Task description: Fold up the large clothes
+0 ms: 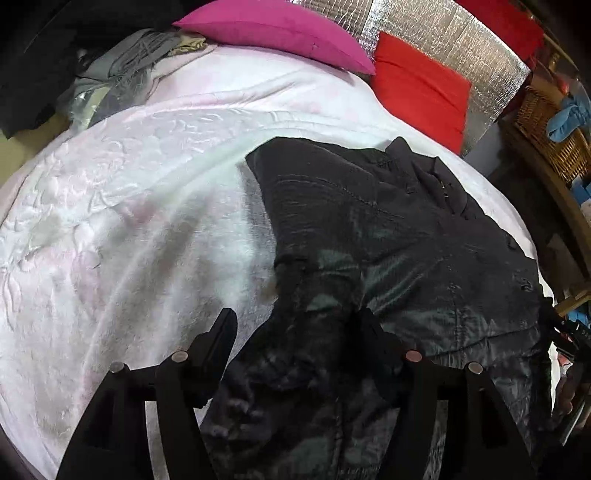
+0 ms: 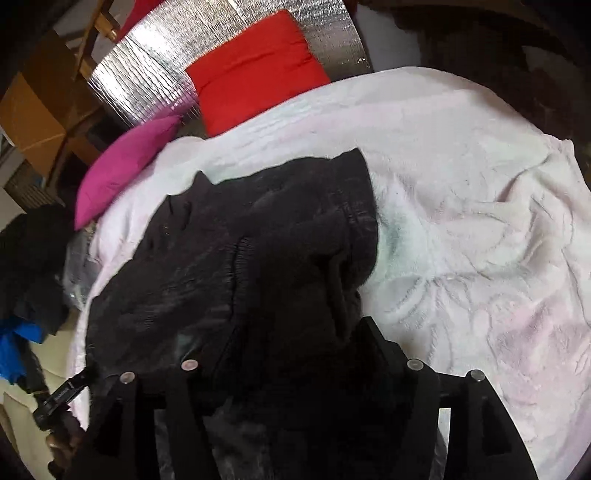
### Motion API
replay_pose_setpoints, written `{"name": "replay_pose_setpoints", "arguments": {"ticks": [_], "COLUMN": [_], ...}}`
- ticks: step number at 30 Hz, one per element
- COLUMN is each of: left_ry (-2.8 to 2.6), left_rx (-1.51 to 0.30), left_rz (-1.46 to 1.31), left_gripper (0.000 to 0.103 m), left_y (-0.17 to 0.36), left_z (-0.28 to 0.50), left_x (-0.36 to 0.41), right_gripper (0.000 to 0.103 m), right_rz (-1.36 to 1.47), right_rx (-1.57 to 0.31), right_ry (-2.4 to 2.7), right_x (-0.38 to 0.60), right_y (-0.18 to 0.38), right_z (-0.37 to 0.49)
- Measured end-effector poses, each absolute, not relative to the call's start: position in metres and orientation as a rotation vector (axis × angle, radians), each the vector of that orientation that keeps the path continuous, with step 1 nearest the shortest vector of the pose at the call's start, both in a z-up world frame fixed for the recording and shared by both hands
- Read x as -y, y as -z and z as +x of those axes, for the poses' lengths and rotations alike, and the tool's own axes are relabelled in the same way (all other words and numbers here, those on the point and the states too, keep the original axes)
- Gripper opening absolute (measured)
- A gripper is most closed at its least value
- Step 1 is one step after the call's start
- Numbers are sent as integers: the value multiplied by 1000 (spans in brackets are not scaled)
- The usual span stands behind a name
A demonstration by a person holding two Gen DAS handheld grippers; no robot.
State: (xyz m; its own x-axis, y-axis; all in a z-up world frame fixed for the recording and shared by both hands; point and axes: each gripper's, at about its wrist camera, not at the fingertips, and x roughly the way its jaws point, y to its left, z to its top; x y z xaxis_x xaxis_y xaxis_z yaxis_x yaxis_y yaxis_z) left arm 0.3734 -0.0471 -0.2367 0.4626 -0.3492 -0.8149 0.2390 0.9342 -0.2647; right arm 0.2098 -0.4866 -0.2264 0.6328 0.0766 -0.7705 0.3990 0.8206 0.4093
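A large black jacket (image 1: 388,229) with a shiny lining lies spread on a pale pink-white blanket (image 1: 129,221) over a bed. My left gripper (image 1: 295,325) stands wide over the jacket's near edge. Its left finger (image 1: 226,325) rests over bare blanket, apart from the cloth, and its right finger is over the fabric. In the right wrist view the same jacket (image 2: 221,258) lies bunched. My right gripper (image 2: 295,339) straddles a dark fold with its jaws wide. Its right finger (image 2: 371,332) shows beside the fold, while its left finger is lost against the black cloth.
A magenta pillow (image 1: 280,33) and a red cushion (image 1: 417,92) lean at the bed's head against a silver foil panel (image 1: 461,48). Grey clothes (image 1: 122,70) are piled at the far left. A wicker basket (image 1: 546,129) stands to the right. Open blanket (image 2: 480,221) lies right of the jacket.
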Motion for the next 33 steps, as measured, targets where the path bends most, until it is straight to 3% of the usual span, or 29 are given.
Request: {"name": "replay_pose_setpoints", "arguments": {"ticks": [17,21,30,33], "left_ry": [330,297,257,290], "left_rx": [-927,-928,-1099,-1107], "left_rz": [-91,-101,-237,-256], "left_gripper": [70,79,80,77], "left_y": [222,222,256,259], "left_z": [245,212,173,161], "left_x": [-20,-30,-62,-61], "right_gripper": [66,66,66,67], "right_rz": [674,683,853,894], "right_rx": [-864,-865,-939,-974], "right_ry": [113,113,95,24], "right_x": [502,498,498,484], "right_y": [224,229,267,276], "right_z": [84,50,10,6]}}
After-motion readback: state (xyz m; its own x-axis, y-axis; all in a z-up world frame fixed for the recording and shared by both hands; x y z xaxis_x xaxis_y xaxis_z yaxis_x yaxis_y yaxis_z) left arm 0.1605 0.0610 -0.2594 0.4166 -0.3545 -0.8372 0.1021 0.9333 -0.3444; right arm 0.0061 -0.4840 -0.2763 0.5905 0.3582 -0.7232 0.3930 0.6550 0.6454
